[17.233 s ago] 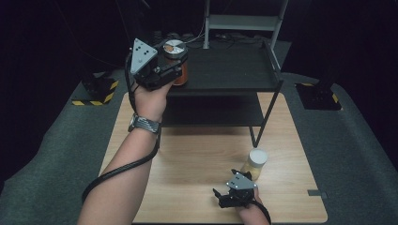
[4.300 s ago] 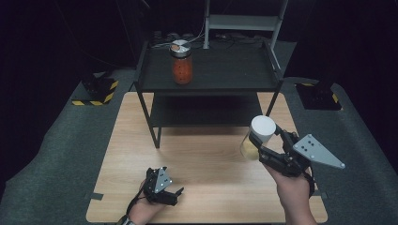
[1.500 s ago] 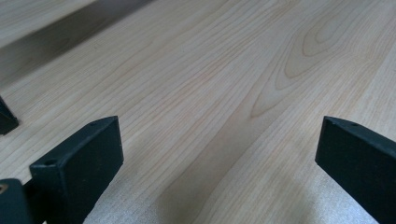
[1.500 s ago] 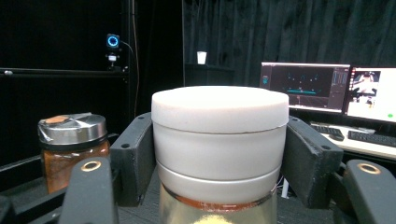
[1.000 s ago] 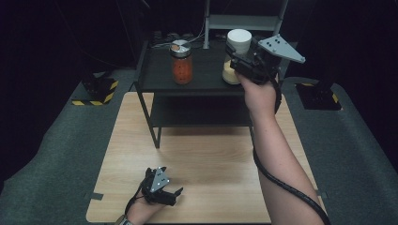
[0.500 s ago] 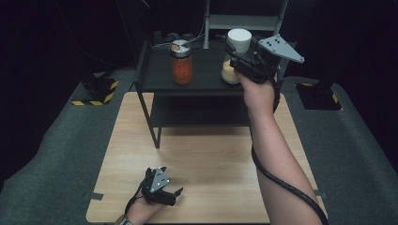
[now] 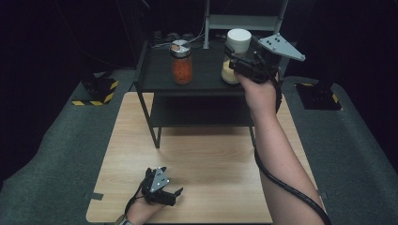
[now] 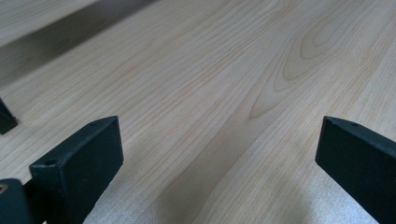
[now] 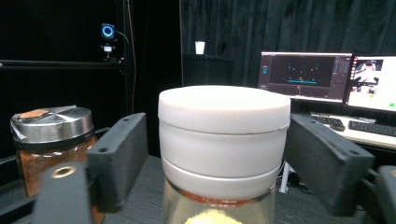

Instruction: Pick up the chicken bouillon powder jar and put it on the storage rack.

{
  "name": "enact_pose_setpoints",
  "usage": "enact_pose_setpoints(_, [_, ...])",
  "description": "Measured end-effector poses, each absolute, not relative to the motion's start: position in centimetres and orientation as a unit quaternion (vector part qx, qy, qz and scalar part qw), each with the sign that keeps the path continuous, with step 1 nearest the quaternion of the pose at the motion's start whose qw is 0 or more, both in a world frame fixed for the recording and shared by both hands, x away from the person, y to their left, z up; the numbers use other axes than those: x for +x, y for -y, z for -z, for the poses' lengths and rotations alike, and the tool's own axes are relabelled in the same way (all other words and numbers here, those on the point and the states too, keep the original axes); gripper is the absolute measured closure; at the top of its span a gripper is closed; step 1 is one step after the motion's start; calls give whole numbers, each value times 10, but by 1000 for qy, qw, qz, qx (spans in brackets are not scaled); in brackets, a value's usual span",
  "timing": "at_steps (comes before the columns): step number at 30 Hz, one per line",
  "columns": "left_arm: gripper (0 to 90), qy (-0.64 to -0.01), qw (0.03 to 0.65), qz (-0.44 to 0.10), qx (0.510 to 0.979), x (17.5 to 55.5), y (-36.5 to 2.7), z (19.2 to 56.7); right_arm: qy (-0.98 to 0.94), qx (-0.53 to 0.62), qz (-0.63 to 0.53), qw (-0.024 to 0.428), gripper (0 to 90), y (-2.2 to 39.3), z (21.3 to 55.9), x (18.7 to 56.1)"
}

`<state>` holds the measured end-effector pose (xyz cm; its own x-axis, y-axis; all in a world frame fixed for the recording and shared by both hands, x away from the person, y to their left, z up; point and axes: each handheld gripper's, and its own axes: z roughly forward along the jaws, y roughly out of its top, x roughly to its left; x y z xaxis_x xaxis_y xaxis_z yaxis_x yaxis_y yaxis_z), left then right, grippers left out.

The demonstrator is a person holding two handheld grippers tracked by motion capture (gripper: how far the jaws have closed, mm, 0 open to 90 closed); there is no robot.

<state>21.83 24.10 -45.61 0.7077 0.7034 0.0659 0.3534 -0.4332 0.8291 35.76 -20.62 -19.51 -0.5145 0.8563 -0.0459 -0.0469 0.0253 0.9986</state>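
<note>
My left gripper rests low on the near edge of the wooden table, jaws spread wide with nothing between them; in the left gripper view both black jaws sit just above bare wood grain. Farther out, a black two-tier shelf rack stands at the table's far end, its legs on the wood. My right arm reaches forward across the table to the rack's top shelf. There my right gripper sits around a white-lidded jar of pale yellow contents, which stands upright on the right part of the top shelf. In the right gripper view the jaws flank the white lid on both sides with a sliver of gap visible at each side, so they are parted, not clamped on it. To the jar's left on the same shelf, well apart from it, stands a jar of orange-red powder with a metal lid. Beyond the rack, in the right gripper view, lit monitors and a keyboard sit on a desk in a dark room
</note>
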Motion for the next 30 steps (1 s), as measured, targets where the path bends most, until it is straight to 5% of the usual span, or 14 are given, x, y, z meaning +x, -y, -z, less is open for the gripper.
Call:
enact_pose_setpoints(9, [12,-322,421,-210,822,218,-239,456,-618,328,-612,368,0,210,192,349])
enact_pose_setpoints(30, [12,-319,418,-210,824,218,-238,455,-633,310,-607,367,0,212,199,320])
